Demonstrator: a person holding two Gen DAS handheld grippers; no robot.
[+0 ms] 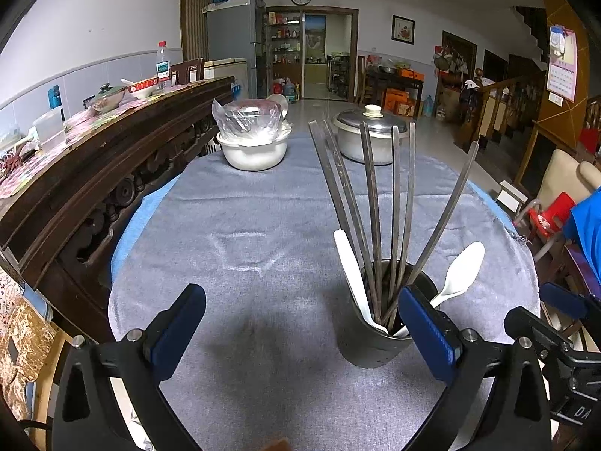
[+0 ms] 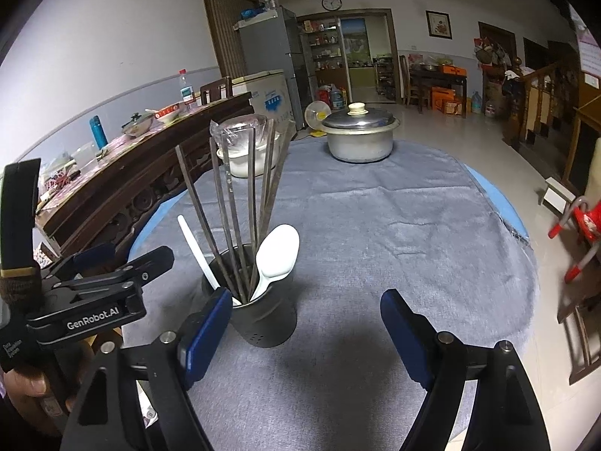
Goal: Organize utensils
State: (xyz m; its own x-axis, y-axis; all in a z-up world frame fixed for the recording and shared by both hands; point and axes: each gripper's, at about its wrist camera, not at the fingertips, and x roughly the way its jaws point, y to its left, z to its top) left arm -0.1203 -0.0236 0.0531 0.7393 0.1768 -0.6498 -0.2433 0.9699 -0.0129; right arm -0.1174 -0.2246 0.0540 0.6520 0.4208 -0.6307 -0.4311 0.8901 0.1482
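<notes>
Utensils gathered in the dark holder [image 1: 379, 323] — both tools apart.

We see our left tool [image 1: 300, 330] and right tool [image 2: 306, 332] spread wide, gripping nothing; the holder, at five o'clock on the grey-clothed table [image 1: 233, 225], carries metal chopsticks [image 1: 375, 203] and two white spoons [image 2: 276, 255] — upright, fanned.

- The dark utensil holder [image 1: 370, 342] had its right side hidden behind a blue finger [image 1: 428, 332] of the left gripper.
- The lower ends of the metal chopsticks [image 2: 233, 225] and white spoons [image 2: 276, 253] were out of sight inside the holder.
- The white basin [image 2: 240, 165] was partly screened by the chopsticks in the right wrist view.
- The hand [image 2: 33, 387] was cut off at the left edge.
- The shelf contents [image 1: 285, 41] by the doorway were too small to tell.
</notes>
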